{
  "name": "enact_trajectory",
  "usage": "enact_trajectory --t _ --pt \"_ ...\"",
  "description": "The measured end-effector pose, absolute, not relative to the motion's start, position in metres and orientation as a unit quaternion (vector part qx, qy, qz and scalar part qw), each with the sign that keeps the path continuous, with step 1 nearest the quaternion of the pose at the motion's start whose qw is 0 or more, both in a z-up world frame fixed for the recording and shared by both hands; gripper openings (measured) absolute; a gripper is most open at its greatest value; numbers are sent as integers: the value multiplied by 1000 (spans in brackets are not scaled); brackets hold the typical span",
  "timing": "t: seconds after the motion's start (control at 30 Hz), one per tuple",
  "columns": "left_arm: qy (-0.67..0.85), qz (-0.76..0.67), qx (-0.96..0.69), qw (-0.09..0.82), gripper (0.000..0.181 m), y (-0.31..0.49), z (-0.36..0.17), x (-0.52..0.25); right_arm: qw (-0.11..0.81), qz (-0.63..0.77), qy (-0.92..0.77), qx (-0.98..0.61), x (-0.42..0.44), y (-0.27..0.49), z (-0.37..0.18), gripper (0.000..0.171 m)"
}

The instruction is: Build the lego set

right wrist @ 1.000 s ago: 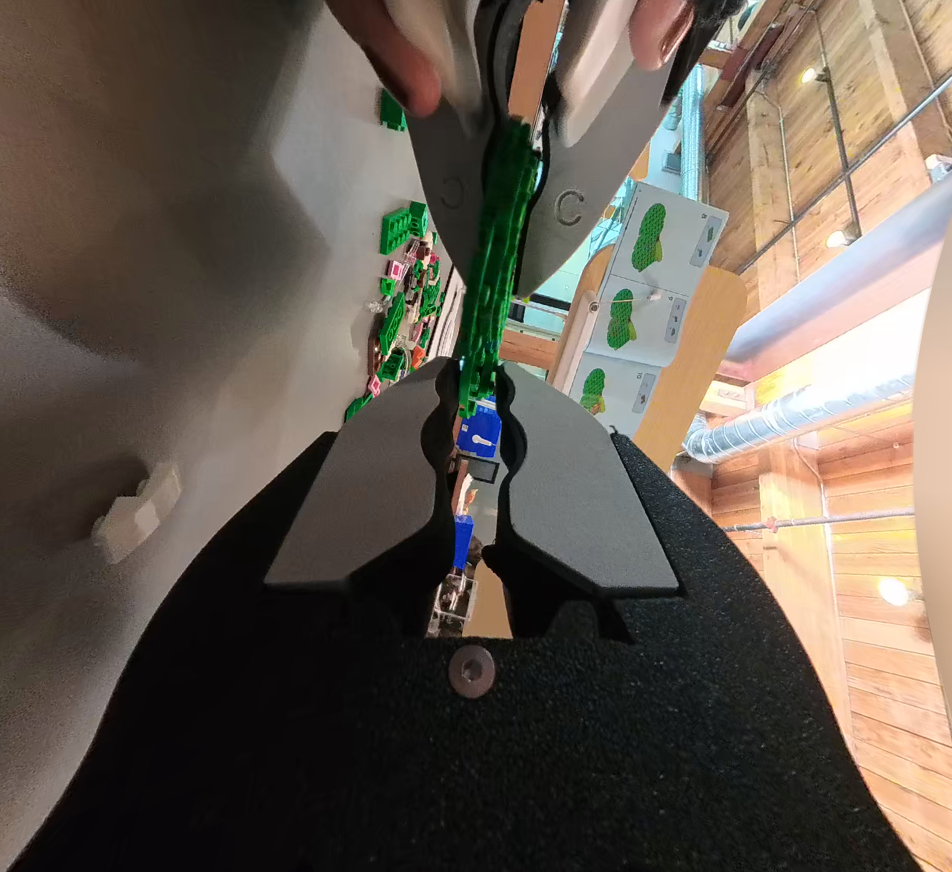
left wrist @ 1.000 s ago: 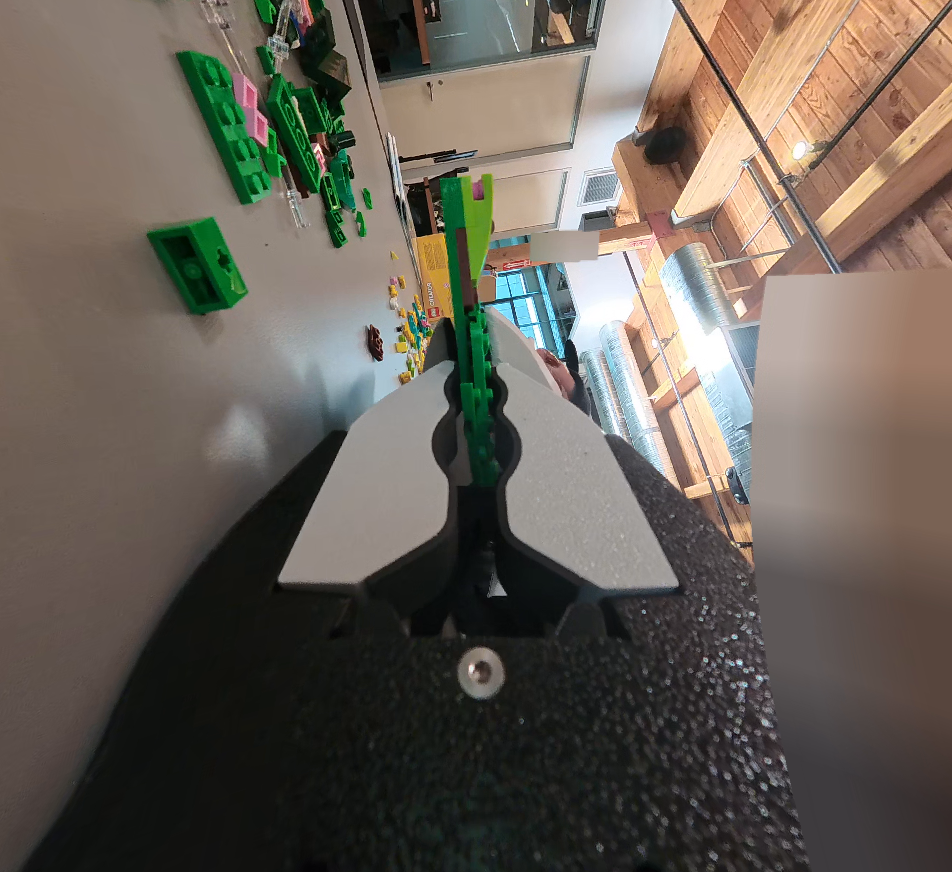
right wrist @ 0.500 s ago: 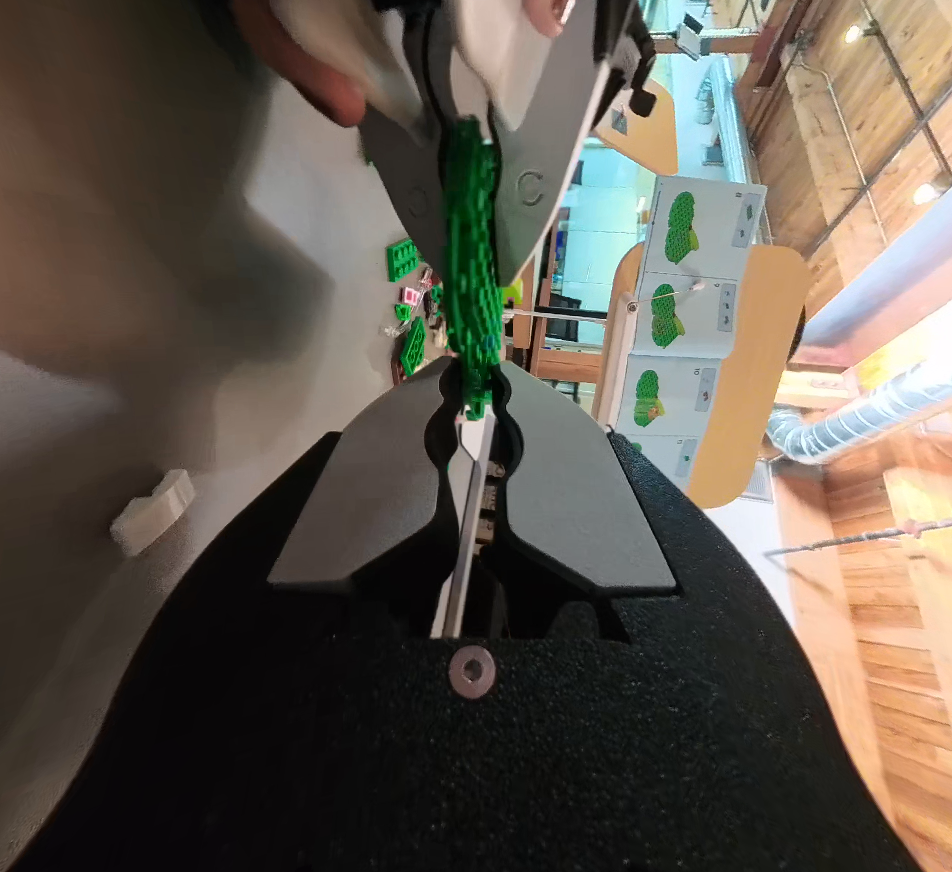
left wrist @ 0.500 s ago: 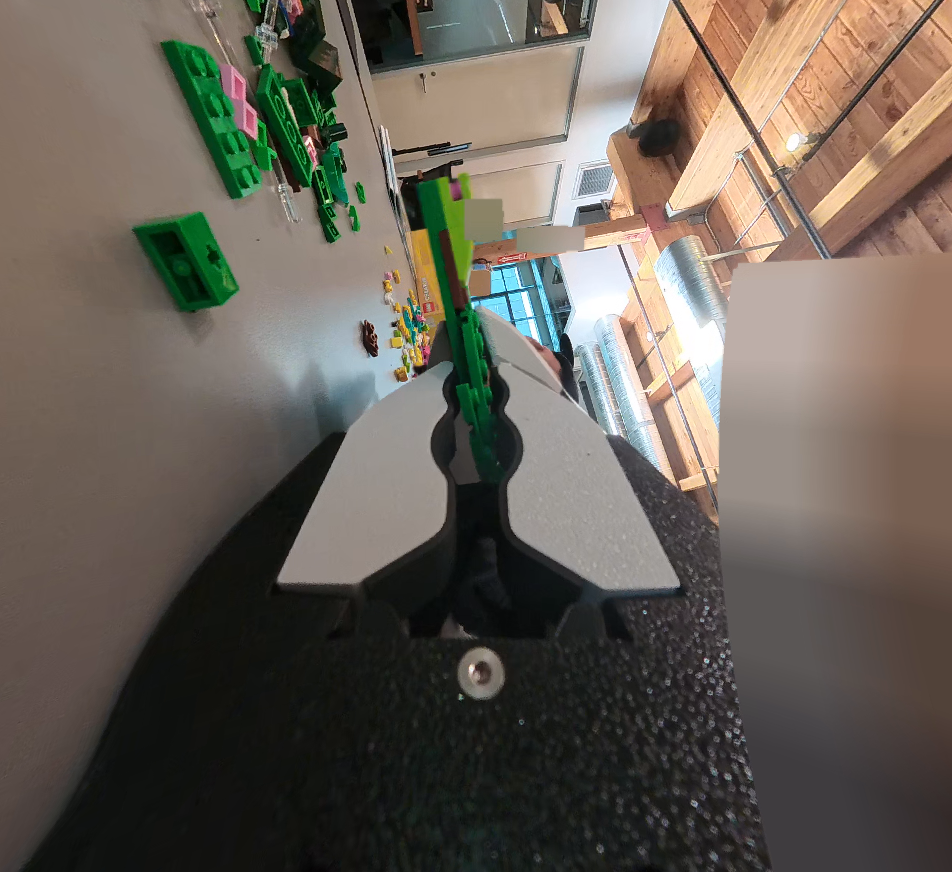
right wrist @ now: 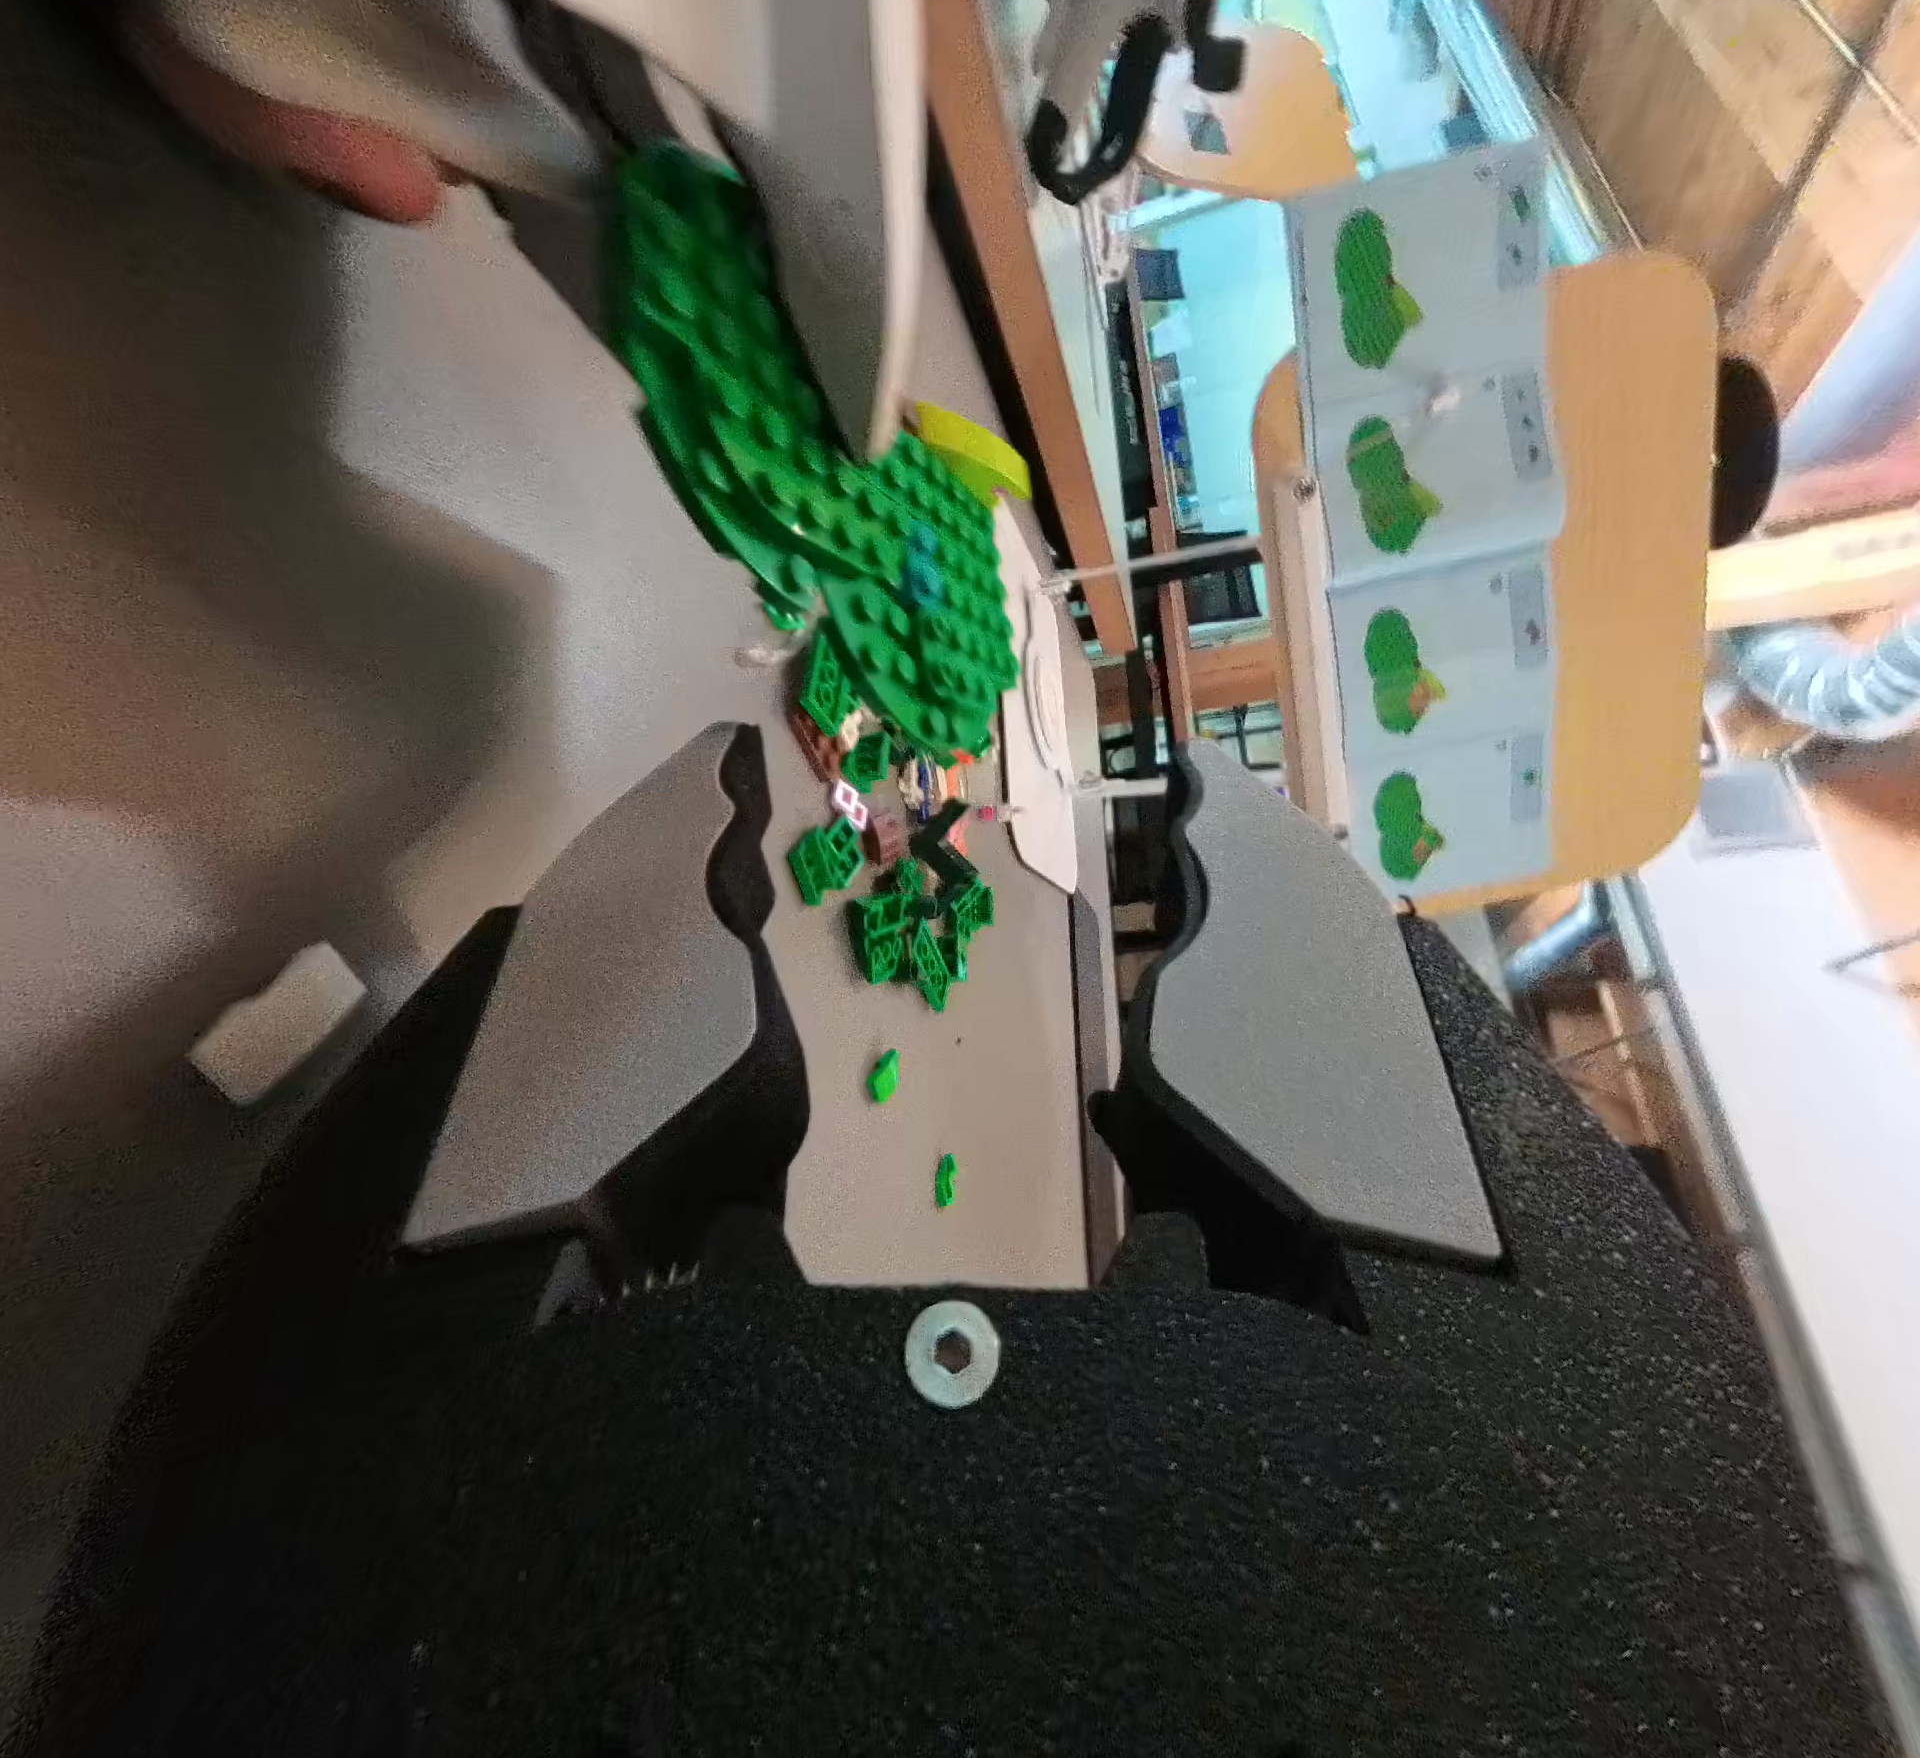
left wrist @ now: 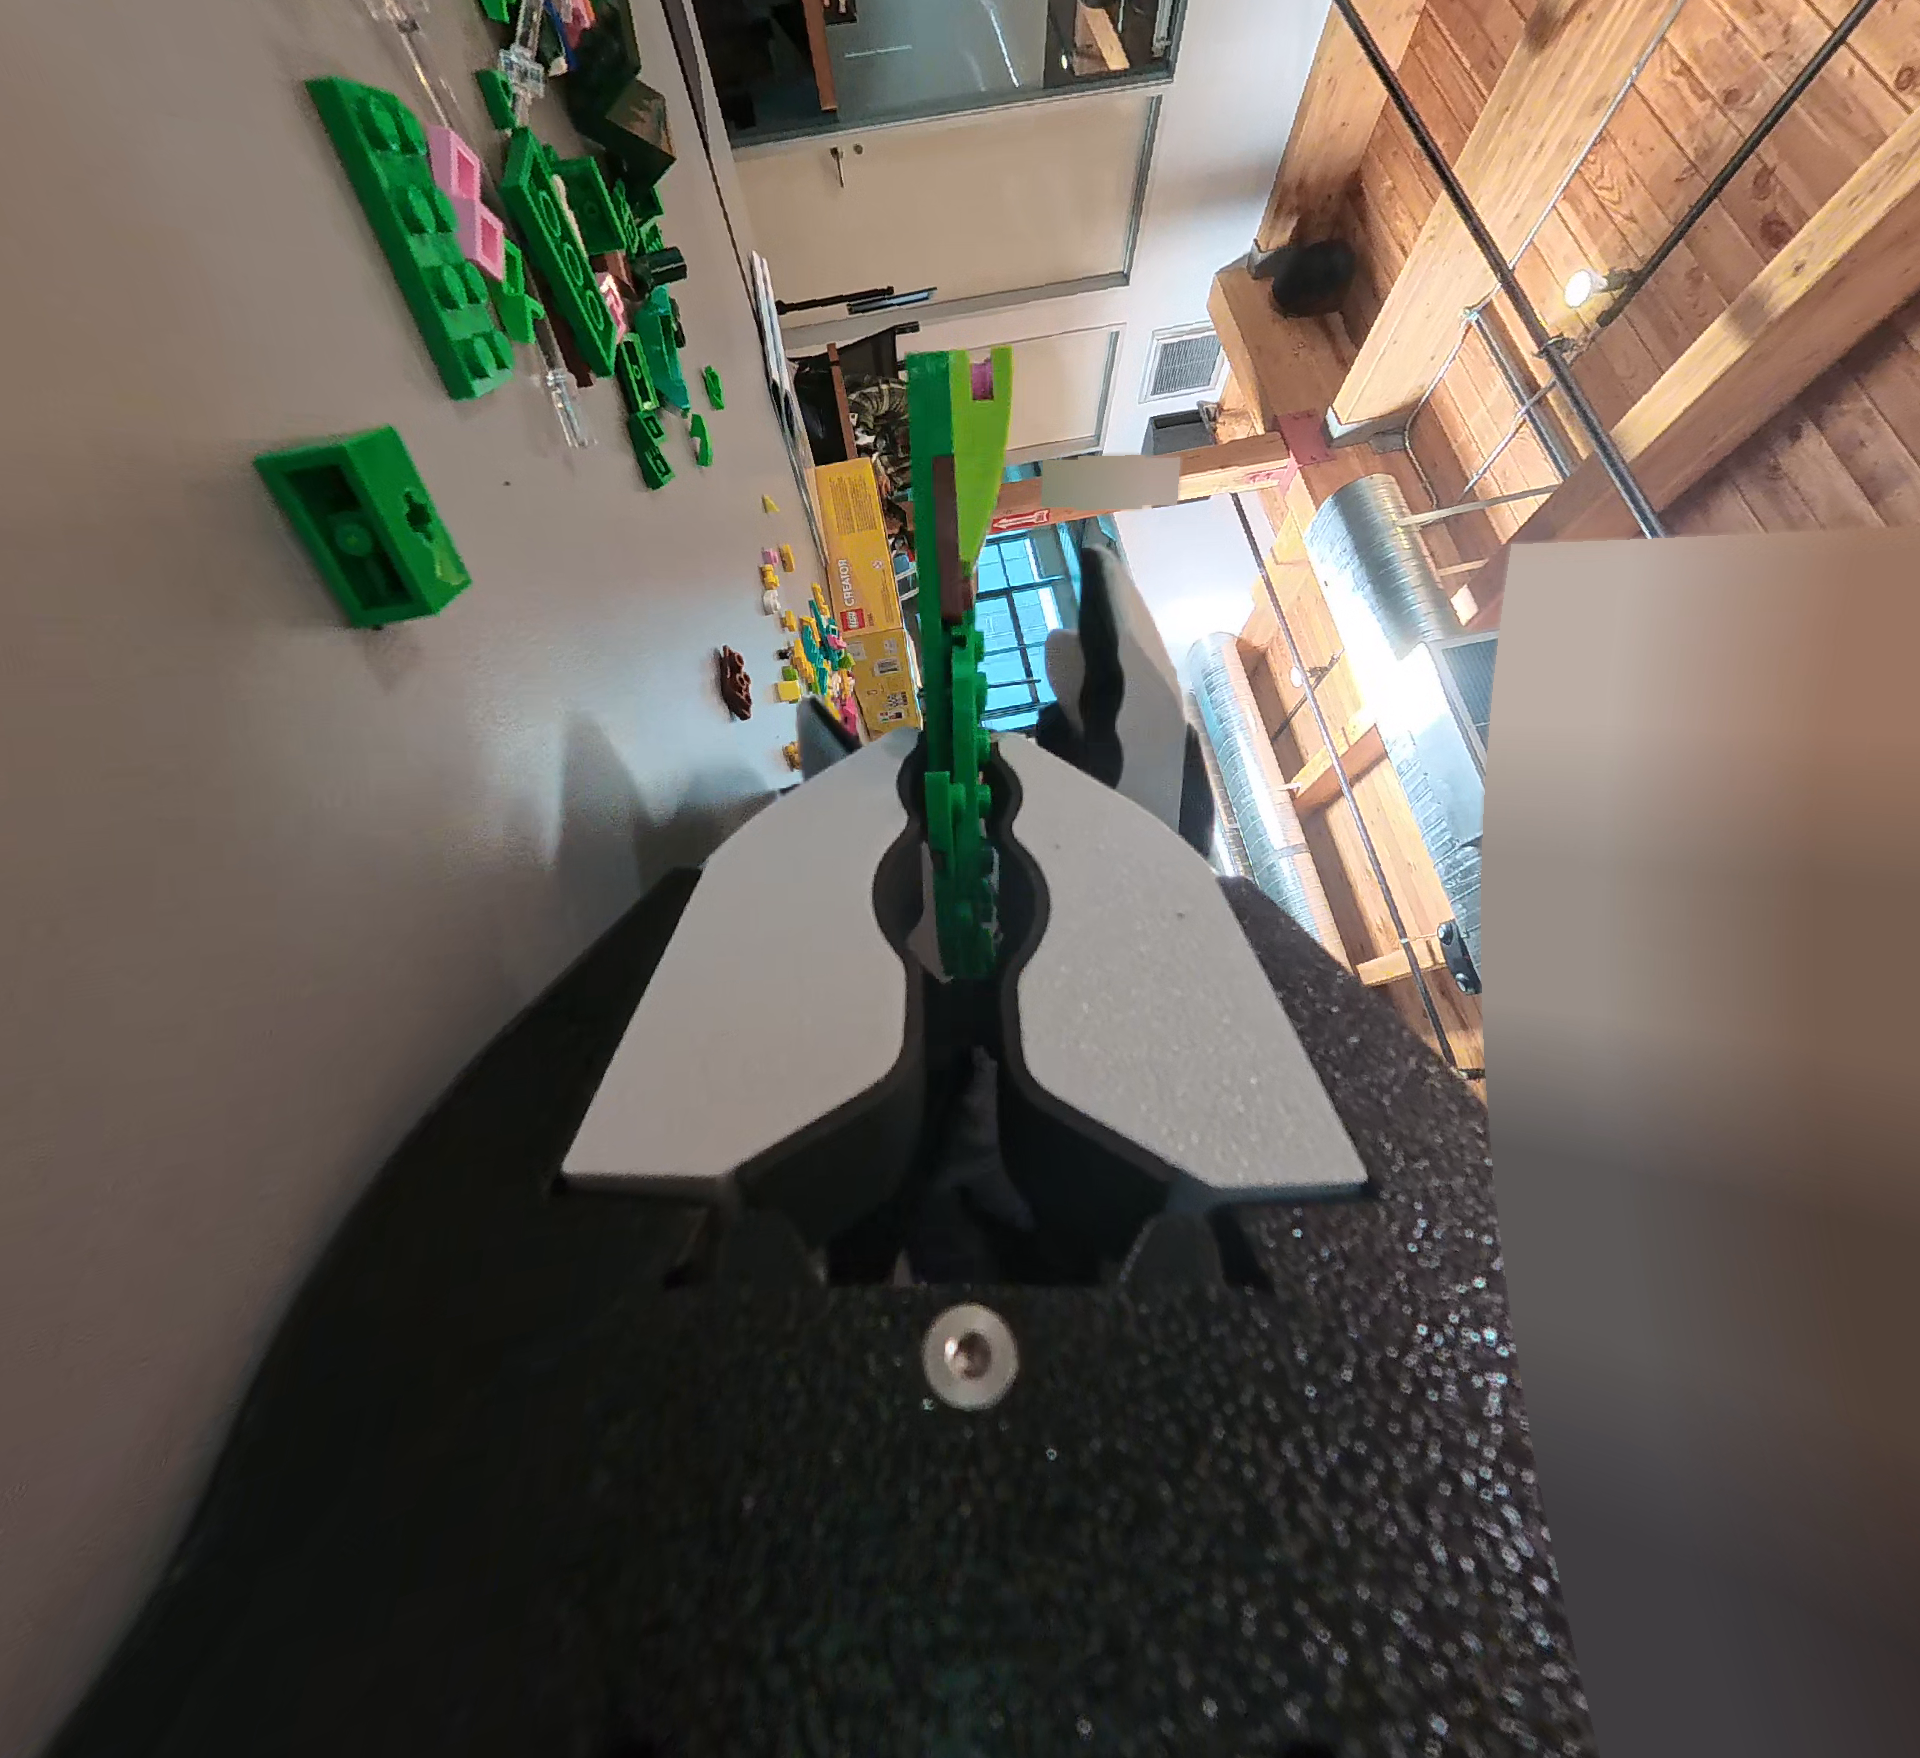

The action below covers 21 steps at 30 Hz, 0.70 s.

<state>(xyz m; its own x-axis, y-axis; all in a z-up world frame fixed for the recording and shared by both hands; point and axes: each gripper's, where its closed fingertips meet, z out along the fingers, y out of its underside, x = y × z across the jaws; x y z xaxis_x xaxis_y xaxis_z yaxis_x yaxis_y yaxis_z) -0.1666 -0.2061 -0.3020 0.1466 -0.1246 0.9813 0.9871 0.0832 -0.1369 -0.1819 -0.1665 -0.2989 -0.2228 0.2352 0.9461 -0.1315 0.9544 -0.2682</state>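
Note:
My left gripper (left wrist: 958,763) is shut on the edge of a flat green lego plate assembly (left wrist: 951,638), seen edge-on, with a lime piece and a brown strip at its far end. In the right wrist view the same assembly (right wrist: 821,503) shows its studded face, held above the table by the left gripper's grey fingers (right wrist: 810,98). My right gripper (right wrist: 966,752) is open and empty, a short way back from the assembly. Loose green pieces (right wrist: 914,919) lie on the table between its fingers.
Green plates with pink tiles (left wrist: 447,243) and a lone green brick (left wrist: 358,529) lie on the grey table (left wrist: 208,877). Small coloured pieces and a yellow box (left wrist: 857,596) sit farther off. An open instruction booklet (right wrist: 1444,513) stands on a wooden board. A white piece (right wrist: 275,1022) lies at left.
My right gripper has opened, let go of the green assembly and drawn back from it. The left gripper still holds the assembly, which now shows its studded face to the right camera.

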Motion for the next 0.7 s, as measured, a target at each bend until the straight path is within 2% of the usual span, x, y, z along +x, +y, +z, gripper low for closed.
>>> enact_trajectory --t 0.27,0.7 --pt "-438 -477 -480 592 8 -207 -300 -165 667 189 -720 -20 -175 -151 -289 65" --pt "-432 -476 -475 600 8 -209 -298 -166 643 264 -712 -95 -178 -130 -286 51"
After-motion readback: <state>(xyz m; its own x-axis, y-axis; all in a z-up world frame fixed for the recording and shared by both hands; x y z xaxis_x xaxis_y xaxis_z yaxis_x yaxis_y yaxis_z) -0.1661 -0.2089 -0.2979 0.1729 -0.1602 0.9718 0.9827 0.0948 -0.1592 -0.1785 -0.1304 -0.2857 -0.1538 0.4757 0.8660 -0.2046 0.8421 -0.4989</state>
